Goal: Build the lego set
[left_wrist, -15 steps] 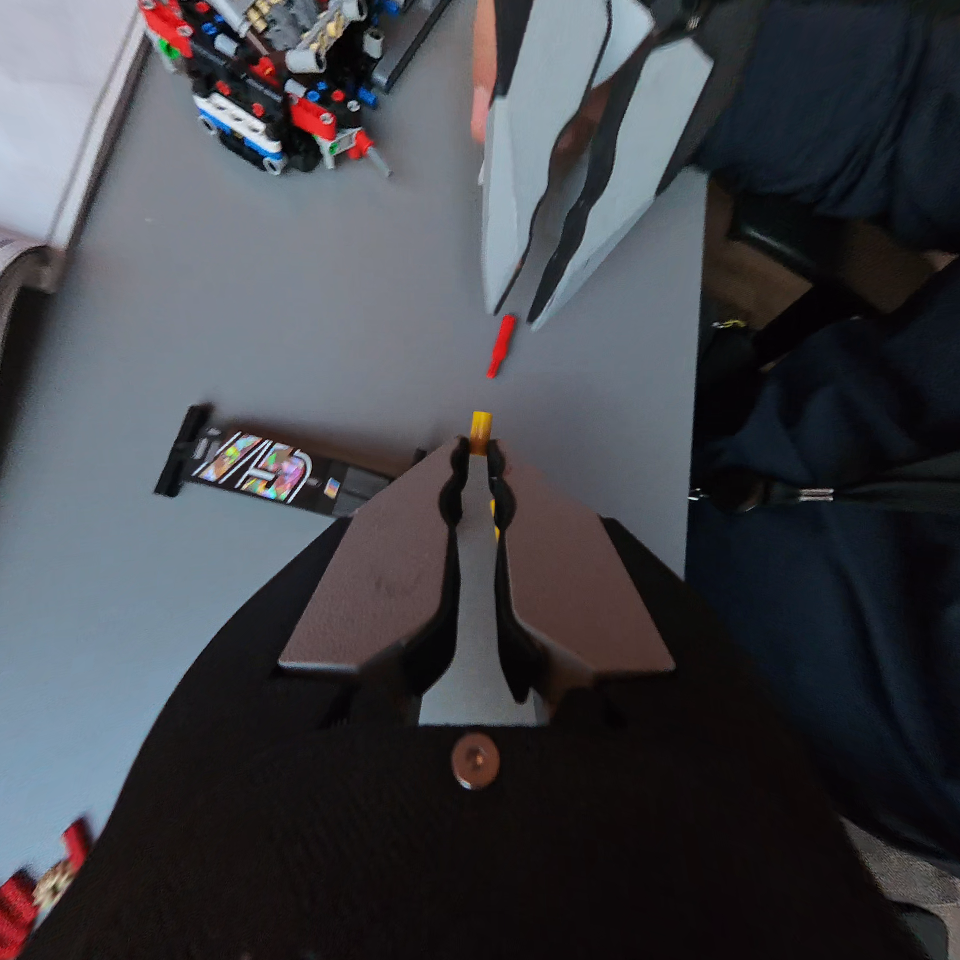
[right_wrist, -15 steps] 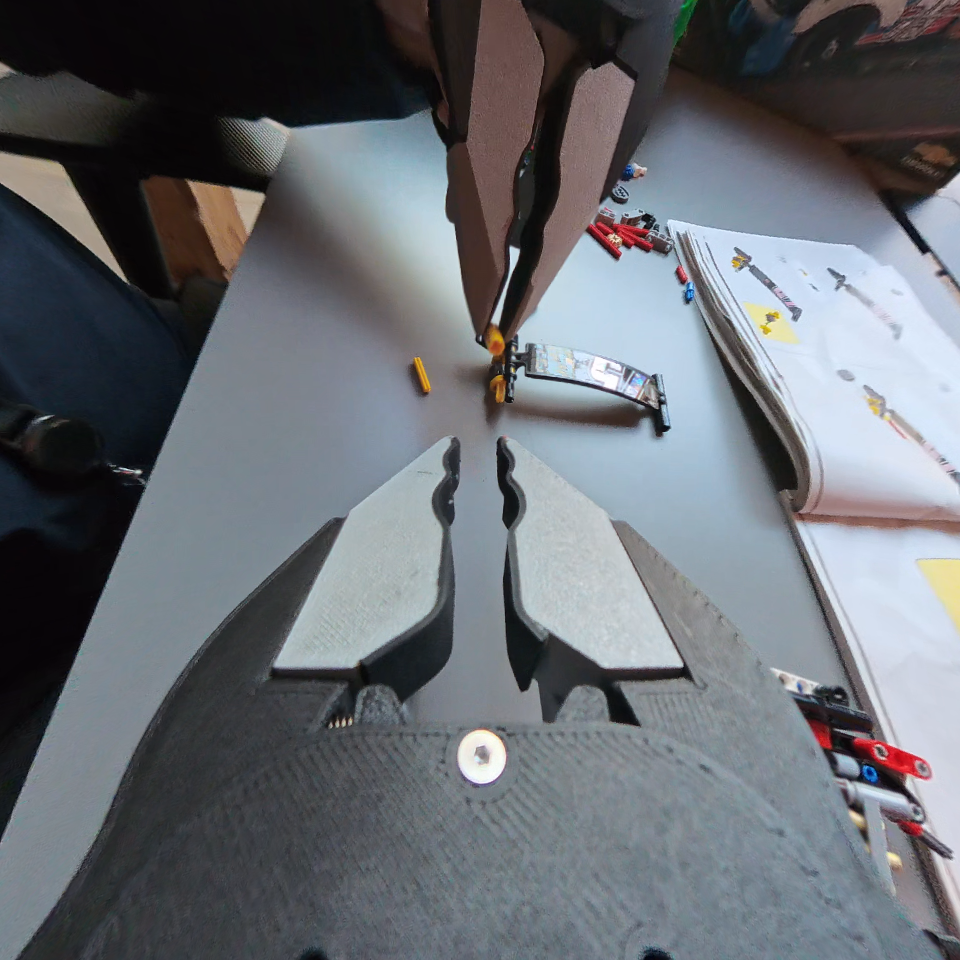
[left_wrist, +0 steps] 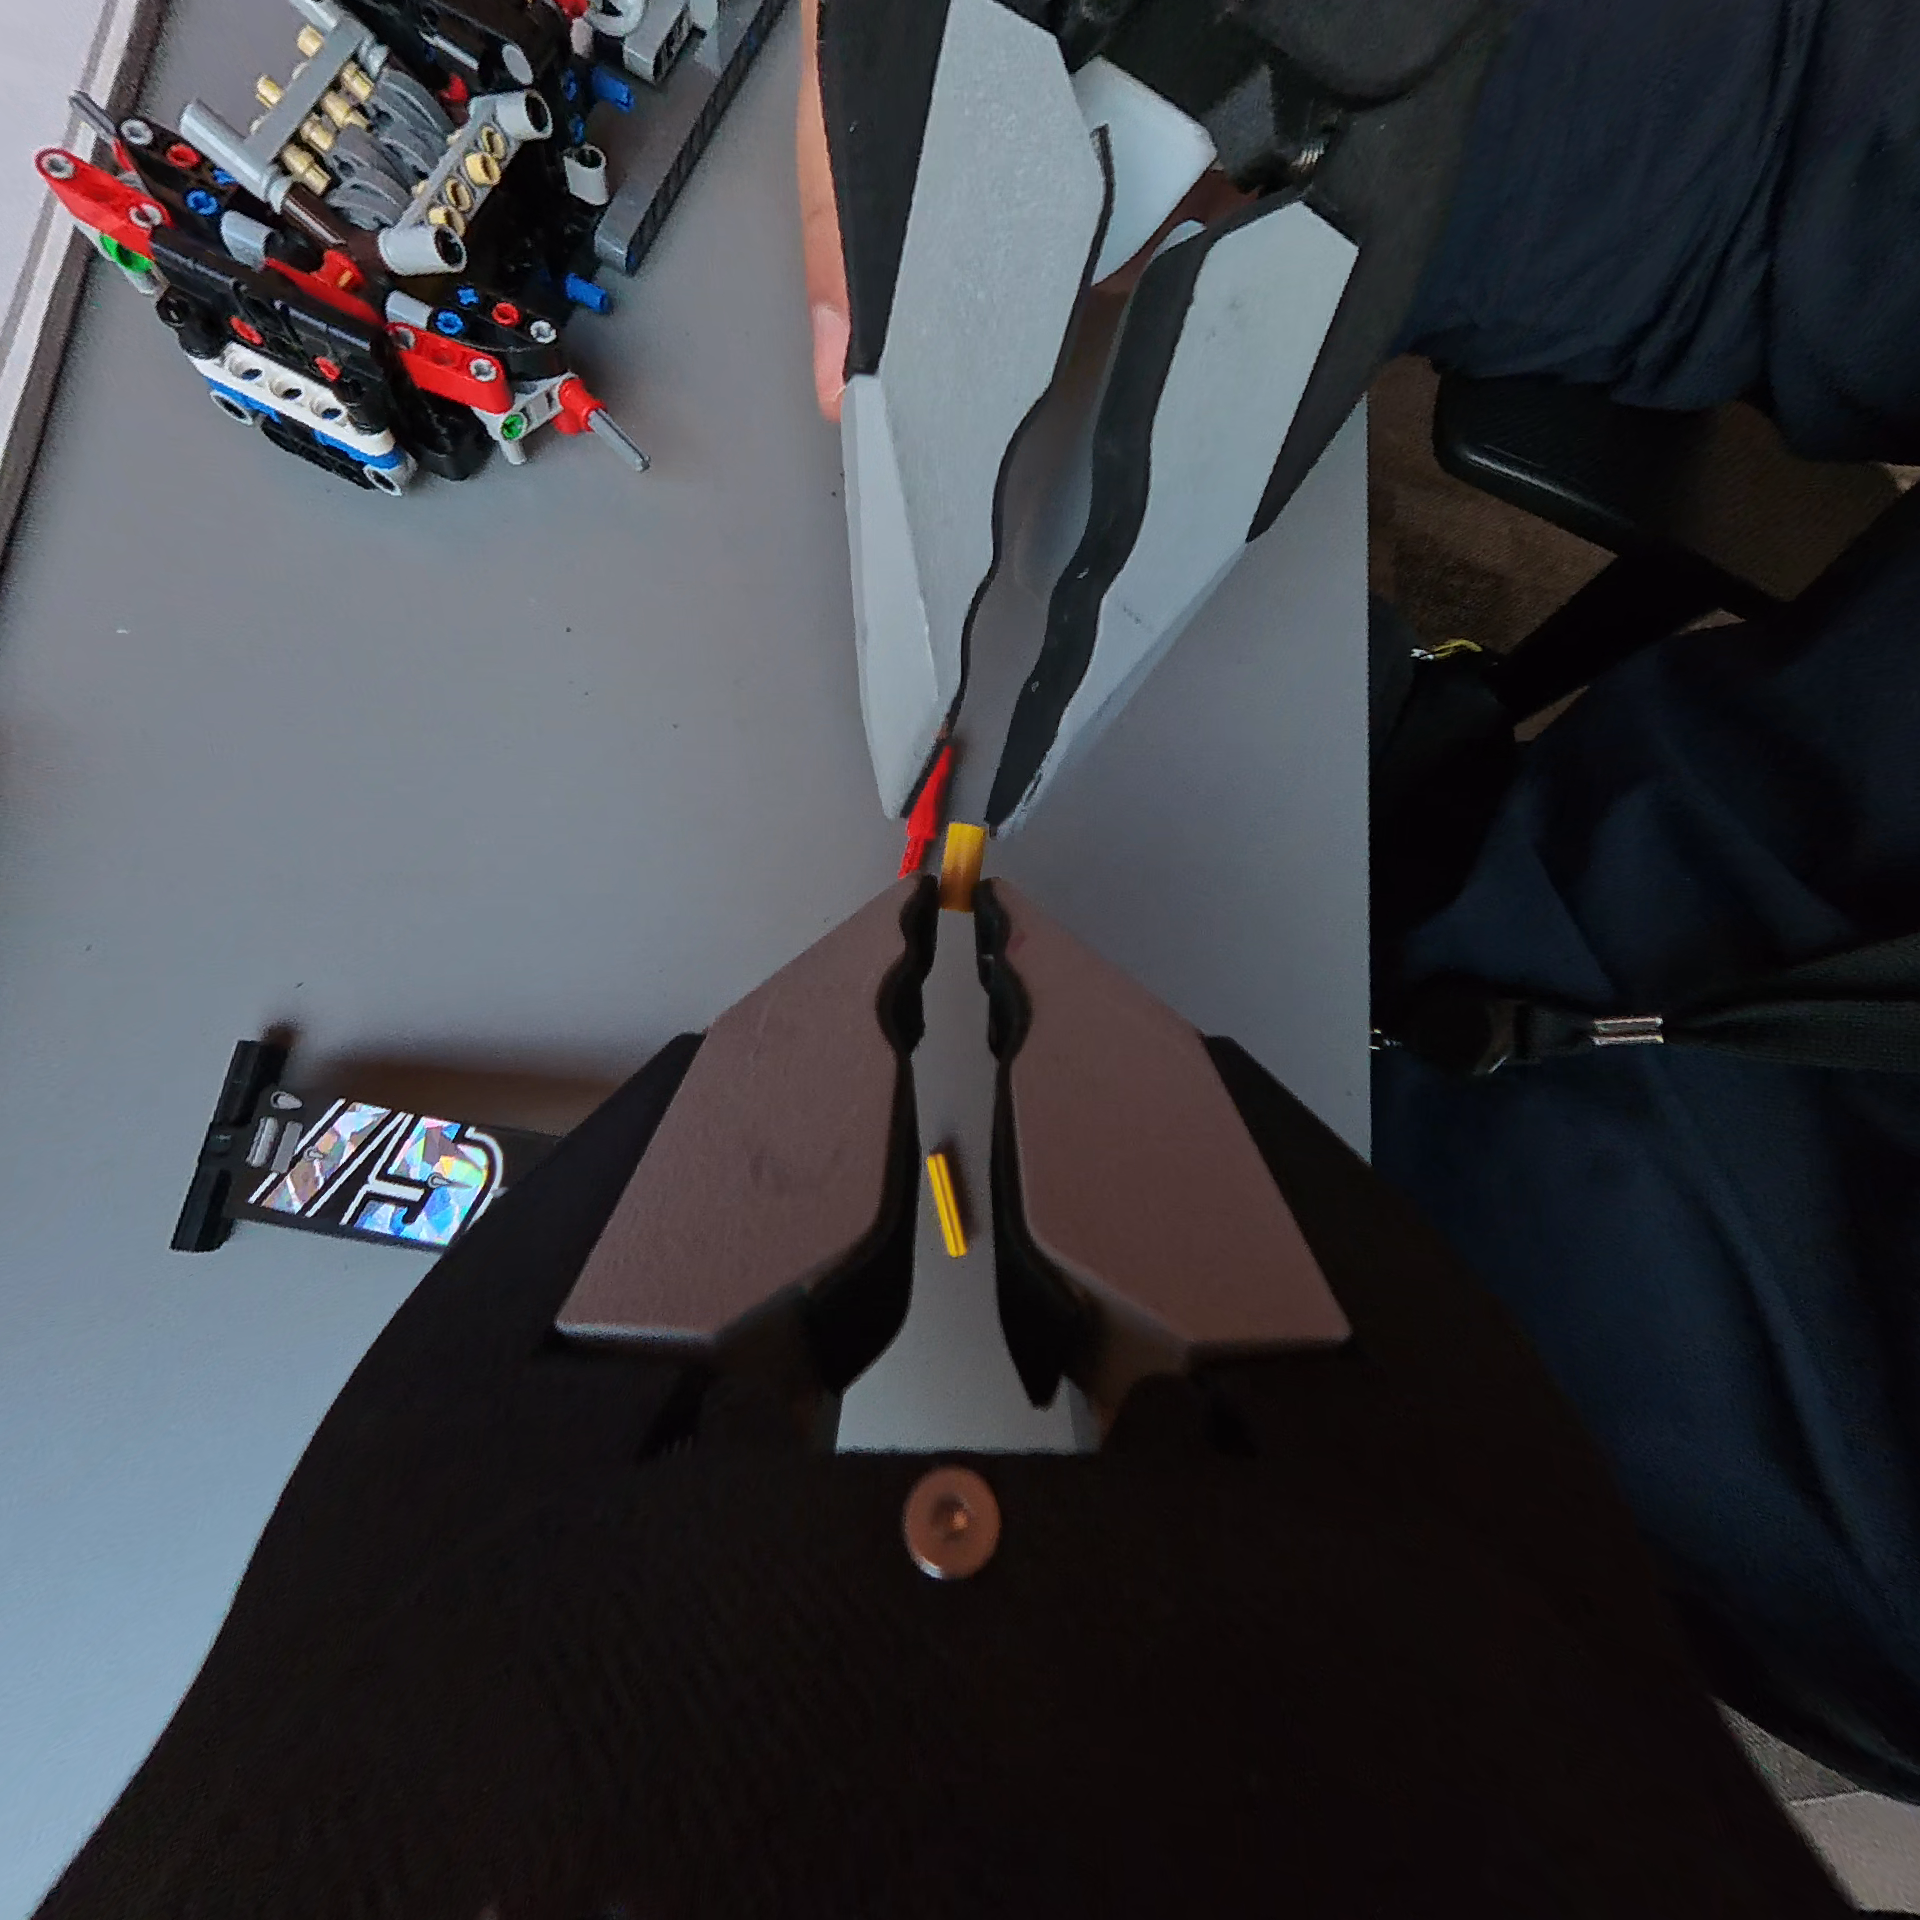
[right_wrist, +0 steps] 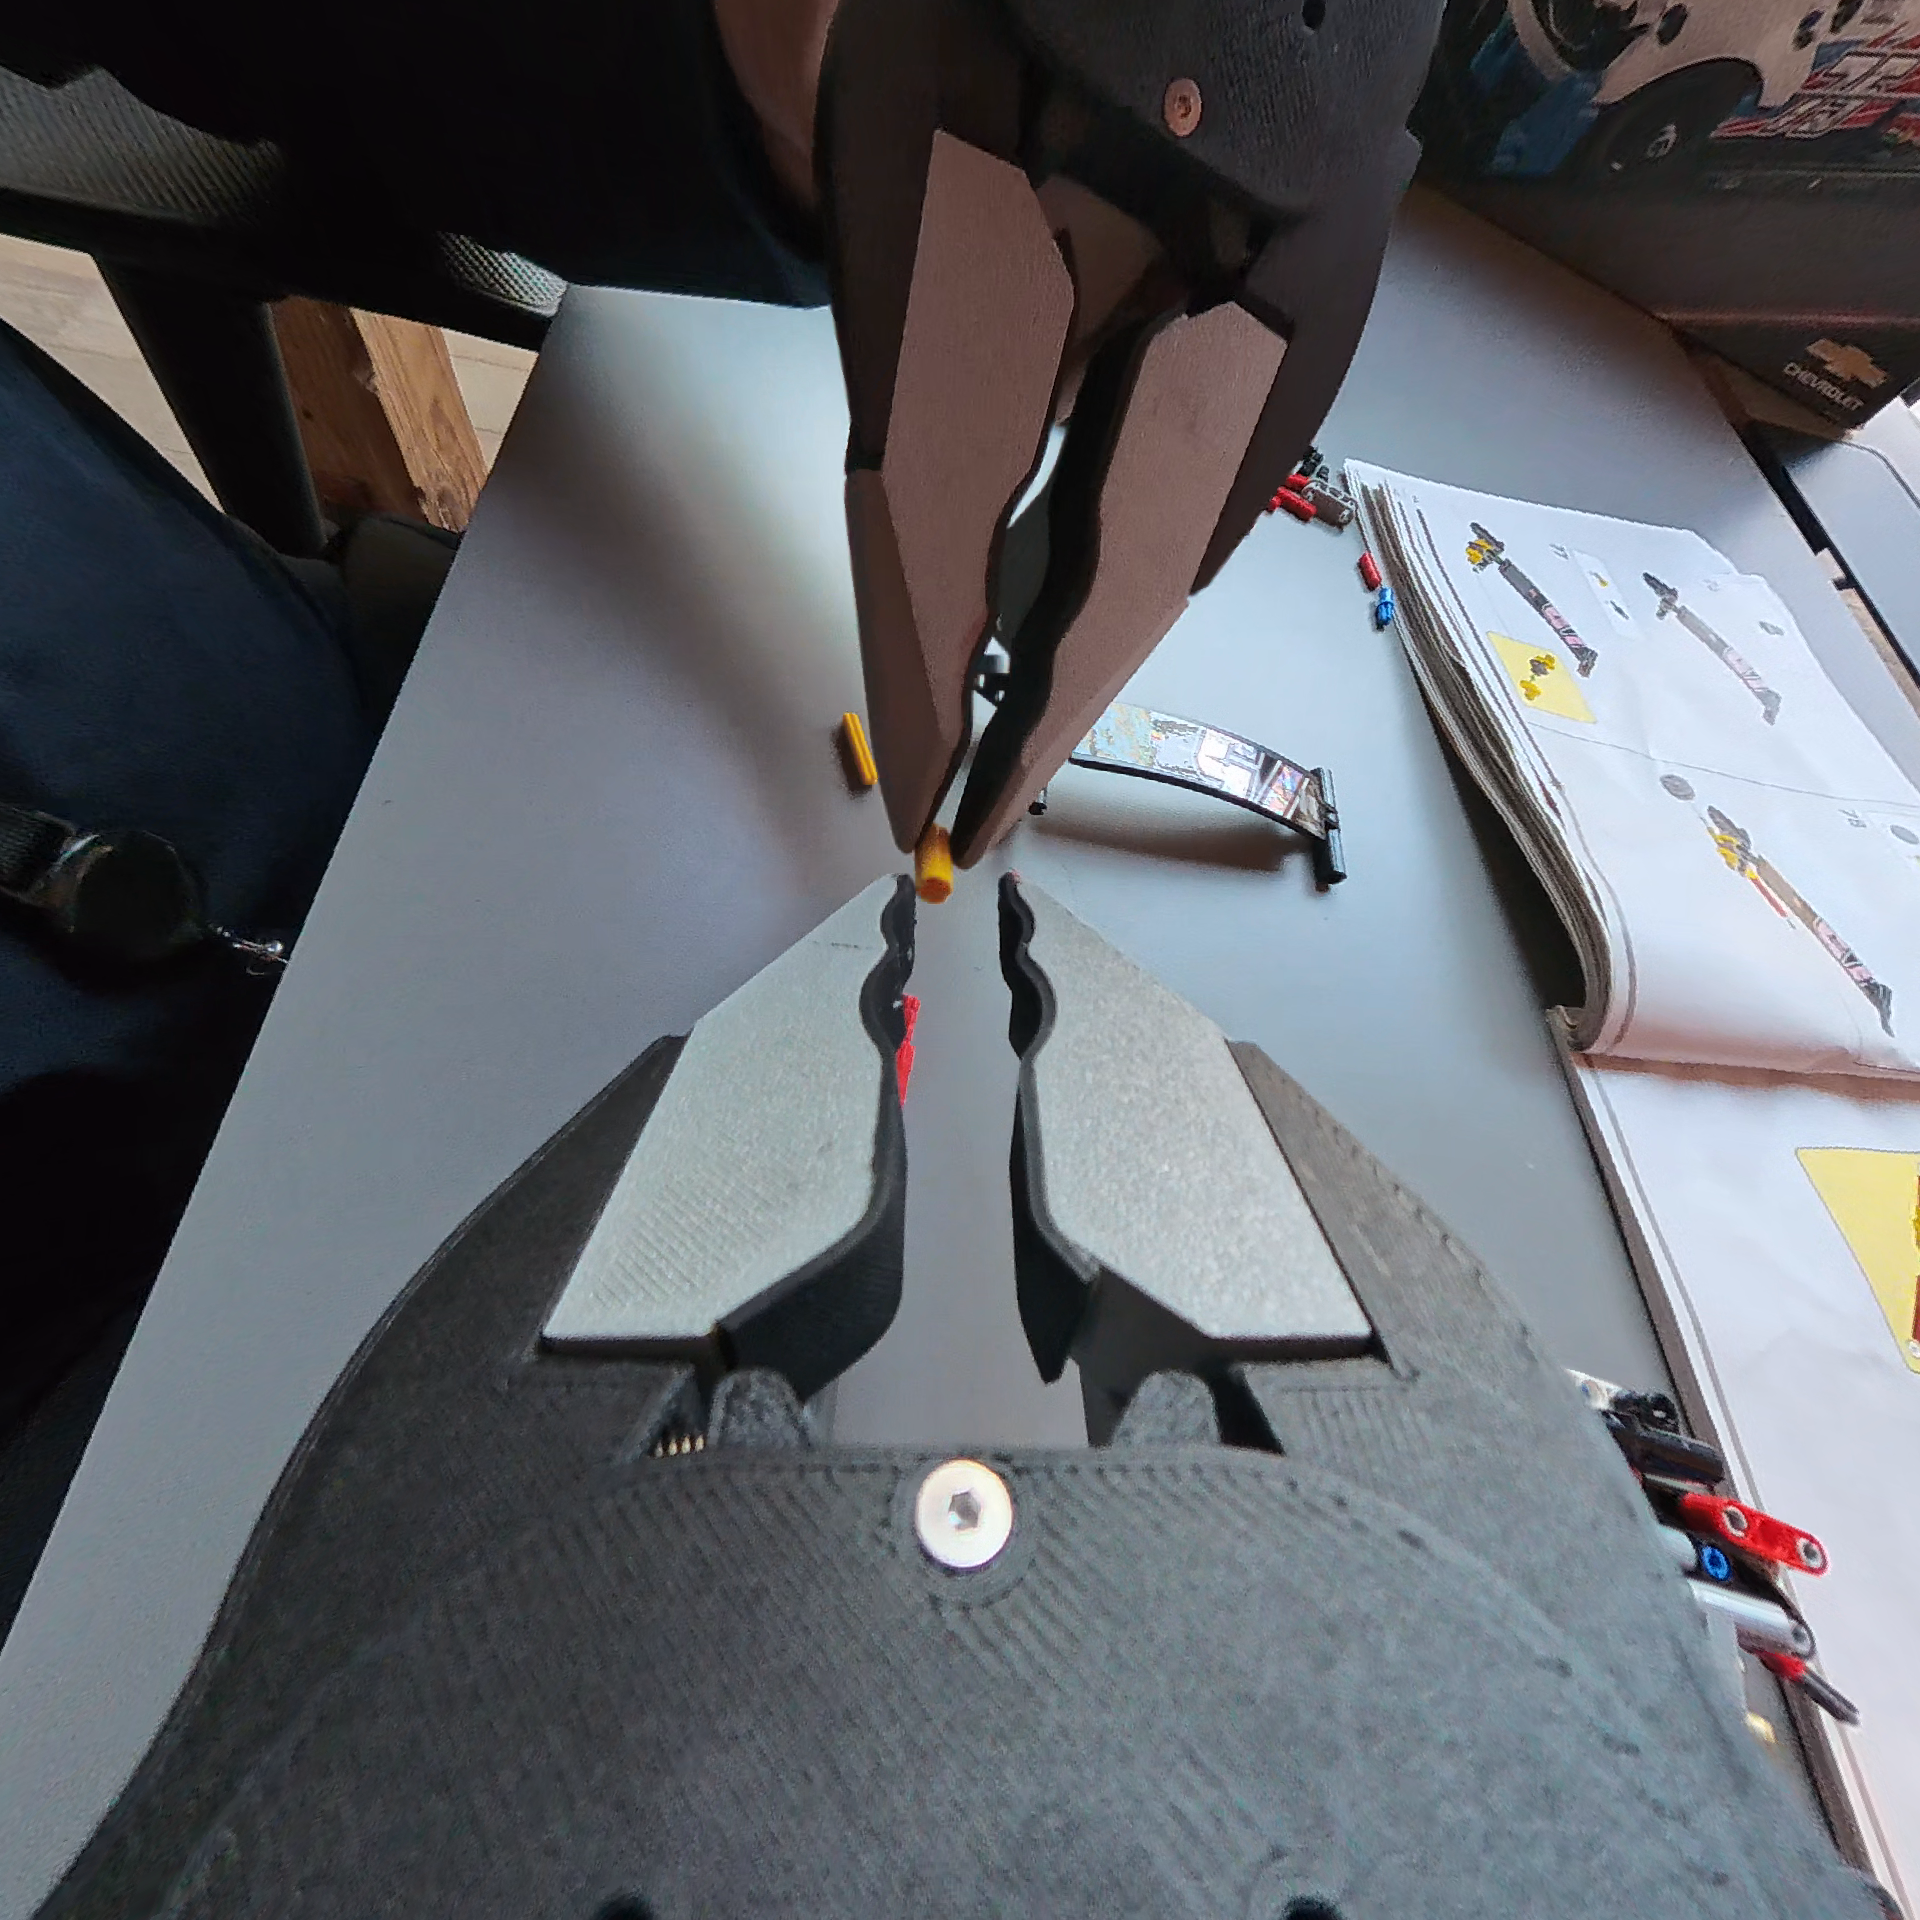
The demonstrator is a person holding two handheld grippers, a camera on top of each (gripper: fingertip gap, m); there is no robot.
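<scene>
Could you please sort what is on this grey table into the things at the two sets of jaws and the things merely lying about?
At the jaws:
- small yellow plastic cylinder, pinched in the left gripper
- small red plastic pin, on the table beside one finger of the open right gripper

Lying about:
- thin yellow plastic rod
- black curved panel with shiny sticker
- part-built brick model
- open instruction booklet
- printed cardboard box

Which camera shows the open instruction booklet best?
The right wrist view: the booklet lies open on the table's right side, its illustrated pages in plain sight. The left wrist view does not show it clearly at all.
</scene>
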